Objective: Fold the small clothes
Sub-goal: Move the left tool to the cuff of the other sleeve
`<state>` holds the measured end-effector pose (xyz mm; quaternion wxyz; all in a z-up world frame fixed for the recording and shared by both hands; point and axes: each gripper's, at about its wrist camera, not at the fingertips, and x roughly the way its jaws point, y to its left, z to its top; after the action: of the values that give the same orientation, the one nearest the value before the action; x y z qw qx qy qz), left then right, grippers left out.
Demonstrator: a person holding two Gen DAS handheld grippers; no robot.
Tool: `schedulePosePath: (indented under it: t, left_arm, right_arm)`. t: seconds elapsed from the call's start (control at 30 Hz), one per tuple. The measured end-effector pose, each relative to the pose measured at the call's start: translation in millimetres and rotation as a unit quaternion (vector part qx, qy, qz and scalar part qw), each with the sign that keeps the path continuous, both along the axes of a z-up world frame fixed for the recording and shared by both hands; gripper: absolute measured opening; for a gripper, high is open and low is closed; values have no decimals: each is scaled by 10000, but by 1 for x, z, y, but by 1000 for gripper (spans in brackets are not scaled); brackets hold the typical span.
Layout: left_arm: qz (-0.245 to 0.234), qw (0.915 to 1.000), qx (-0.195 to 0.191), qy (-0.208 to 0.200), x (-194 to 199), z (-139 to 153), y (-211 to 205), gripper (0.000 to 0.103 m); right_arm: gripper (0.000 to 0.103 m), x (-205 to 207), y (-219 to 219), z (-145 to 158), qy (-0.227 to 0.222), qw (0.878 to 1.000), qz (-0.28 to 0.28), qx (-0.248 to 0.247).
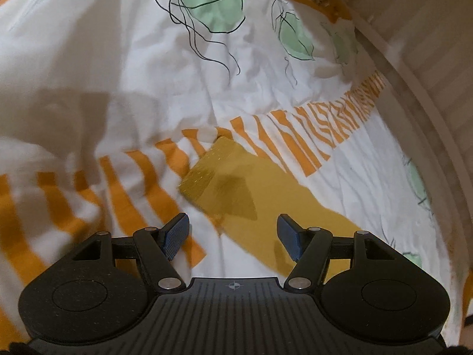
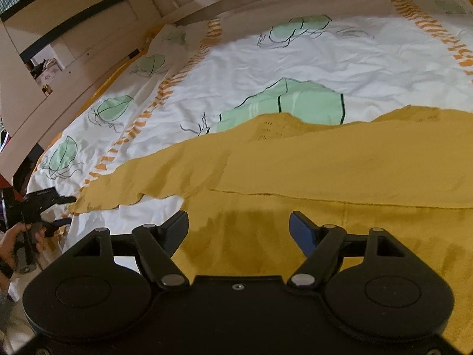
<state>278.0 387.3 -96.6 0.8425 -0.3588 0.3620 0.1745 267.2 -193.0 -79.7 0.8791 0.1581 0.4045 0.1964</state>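
Observation:
A mustard-yellow knit garment (image 2: 325, 162) lies spread on the bed sheet (image 2: 295, 59), which is white with orange stripes and green jellyfish prints. One sleeve (image 2: 124, 183) stretches out to the left. Its ribbed cuff (image 1: 207, 174) shows in the left wrist view, just ahead of my left gripper (image 1: 233, 230). That gripper is open, with the sleeve (image 1: 266, 207) running under the gap and no pad touching it. My right gripper (image 2: 239, 222) hovers open over the garment's body with nothing between its fingers. At the far left of the right wrist view, a hand (image 2: 11, 242) holds the left gripper (image 2: 71, 210).
A pale wooden bed rail (image 2: 74, 82) runs along the far side of the bed, with cream cupboards (image 2: 74, 14) behind it. In the left wrist view the rail (image 1: 414, 94) and a slatted panel (image 1: 437, 59) close off the right side. The sheet (image 1: 118, 59) is wrinkled.

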Motion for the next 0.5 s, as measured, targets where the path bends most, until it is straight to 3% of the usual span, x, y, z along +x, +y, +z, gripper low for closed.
schedulePosePath:
  t: [0.3, 0.4, 0.43, 0.47, 0.5]
  left_arm:
    - [89, 9998, 80, -168, 21, -13, 6, 63]
    - [267, 9994, 135, -172, 20, -11, 7, 29]
    - [307, 9993, 150, -132, 20, -11, 7, 10]
    - [305, 9994, 86, -139, 21, -11, 7, 3]
    - [336, 9993, 4, -171, 21, -11, 6, 3]
  right_arm:
    - [78, -2, 0, -8, 97, 9999, 60, -34]
    - [78, -2, -2, -13, 173, 9998, 31, -35]
    - [78, -2, -3, -15, 196, 9998, 20, -17]
    - [78, -1, -3, -16, 215, 9998, 13, -7]
    - [78, -2, -4, -17, 239, 9997, 0, -5]
